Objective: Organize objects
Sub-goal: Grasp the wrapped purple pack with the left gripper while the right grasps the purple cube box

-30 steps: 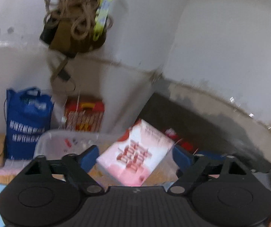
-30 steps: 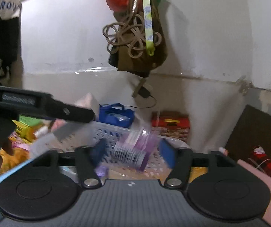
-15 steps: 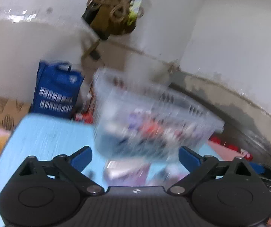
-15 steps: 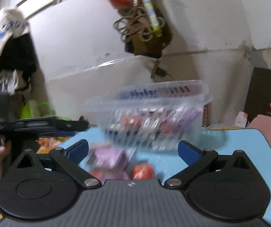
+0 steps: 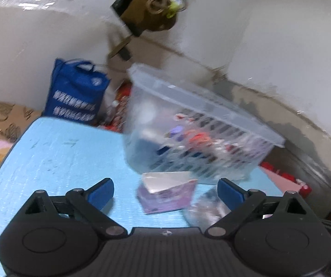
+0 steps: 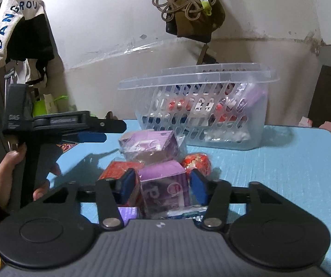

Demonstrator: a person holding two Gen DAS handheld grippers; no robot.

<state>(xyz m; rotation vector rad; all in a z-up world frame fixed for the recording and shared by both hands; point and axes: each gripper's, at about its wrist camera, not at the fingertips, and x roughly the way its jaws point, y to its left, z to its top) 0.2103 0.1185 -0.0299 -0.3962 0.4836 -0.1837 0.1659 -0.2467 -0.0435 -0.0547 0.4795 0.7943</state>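
A clear slotted plastic basket holding several small packets stands on the light blue table; it also shows blurred in the left wrist view. In front of it lie a purple box, a red packet and an orange-red packet. My right gripper has its blue pads on either side of a small purple box, close to its sides. My left gripper is open and empty above the table, near a purple box; it shows from the side in the right wrist view.
A blue bag and a red box stand on the floor behind the table. A cardboard box is at the left. Rope and a brown bag hang on the wall. Clothes hang at the left.
Both grippers dropped from above the basket to table level in front of it. The left released the pink-and-white packet. The right opened, then narrowed around the small purple box.
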